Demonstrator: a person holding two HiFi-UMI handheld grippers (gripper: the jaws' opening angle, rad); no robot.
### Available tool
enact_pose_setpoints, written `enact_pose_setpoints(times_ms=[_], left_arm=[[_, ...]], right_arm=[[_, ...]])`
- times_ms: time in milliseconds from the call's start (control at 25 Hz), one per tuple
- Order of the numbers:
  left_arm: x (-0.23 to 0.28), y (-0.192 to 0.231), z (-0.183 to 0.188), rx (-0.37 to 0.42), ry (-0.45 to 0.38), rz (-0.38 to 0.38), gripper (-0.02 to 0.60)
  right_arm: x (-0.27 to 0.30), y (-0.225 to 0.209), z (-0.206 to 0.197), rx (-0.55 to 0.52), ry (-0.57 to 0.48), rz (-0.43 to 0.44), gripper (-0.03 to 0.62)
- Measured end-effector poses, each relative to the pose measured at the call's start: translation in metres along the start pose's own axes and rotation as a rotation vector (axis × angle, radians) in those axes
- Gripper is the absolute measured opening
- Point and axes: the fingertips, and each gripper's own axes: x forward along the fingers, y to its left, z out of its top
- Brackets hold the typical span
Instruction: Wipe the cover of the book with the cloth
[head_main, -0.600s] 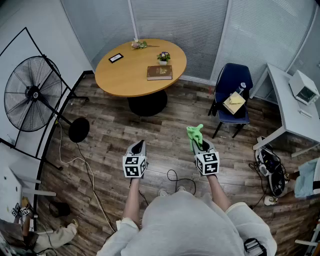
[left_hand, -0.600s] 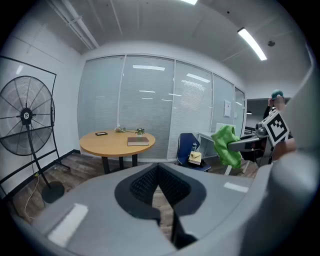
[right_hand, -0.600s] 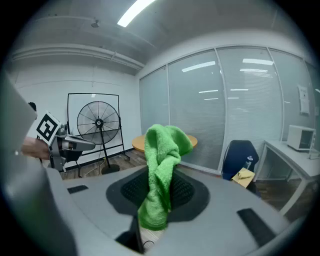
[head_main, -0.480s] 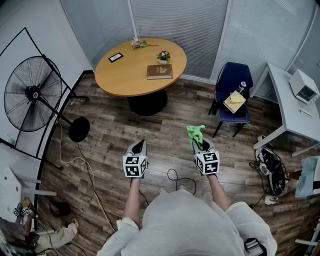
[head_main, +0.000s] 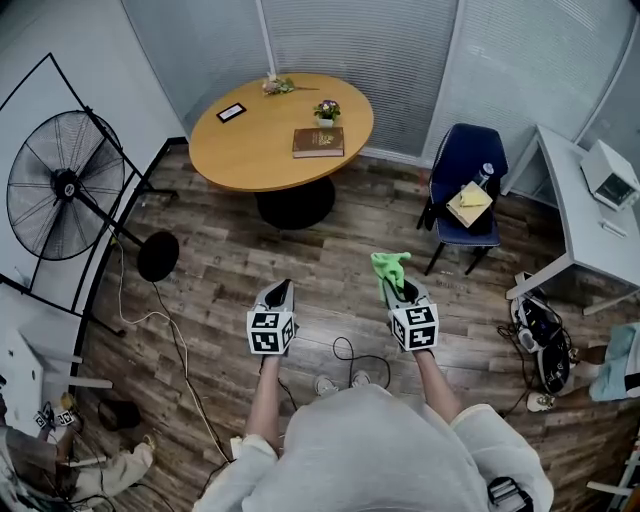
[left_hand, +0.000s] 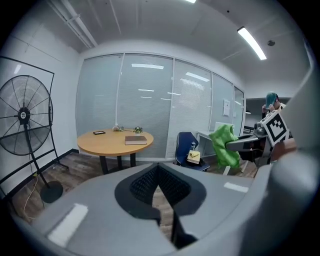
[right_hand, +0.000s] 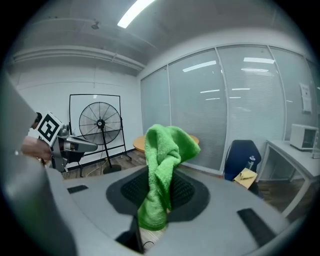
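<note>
The book (head_main: 319, 143) lies flat, cover up, on a round wooden table (head_main: 240, 170), well ahead of both grippers and a little nearer the left one's line. Its long side runs crosswise to the way the grippers point; which edge is the spine cannot be told. A small potted plant (head_main: 327, 114) stands just beyond it on the tabletop.

The green cloth (head_main: 390, 267) is not near the book. It is pinched between the jaws of the right gripper (head_main: 401, 291), bunched, with one end standing up past the tips and the other hanging below them. The left gripper (head_main: 280, 290) is level with it, well apart to its left, jaws closed together with nothing between them. Both point toward the table.

Under the grippers is a floor (head_main: 330, 250) of dark wood planks. Beyond the table runs a glass wall (head_main: 350, 40) with blinds. A large standing fan (head_main: 65, 187) is far out to the left of the left gripper. A blue chair (head_main: 460, 160) stands ahead and to the right of the right gripper, with a white desk (head_main: 580, 230) further right.
</note>
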Motion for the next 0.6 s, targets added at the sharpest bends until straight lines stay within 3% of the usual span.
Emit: enact_pose_setpoints(times_ms=[600], left_arm=[[0.018,-0.027,-0.002,-0.005,0.017,0.039,0.009]], right_arm=[[0.008,-0.022,0.003,-0.025,-0.023,0.070,0.098]])
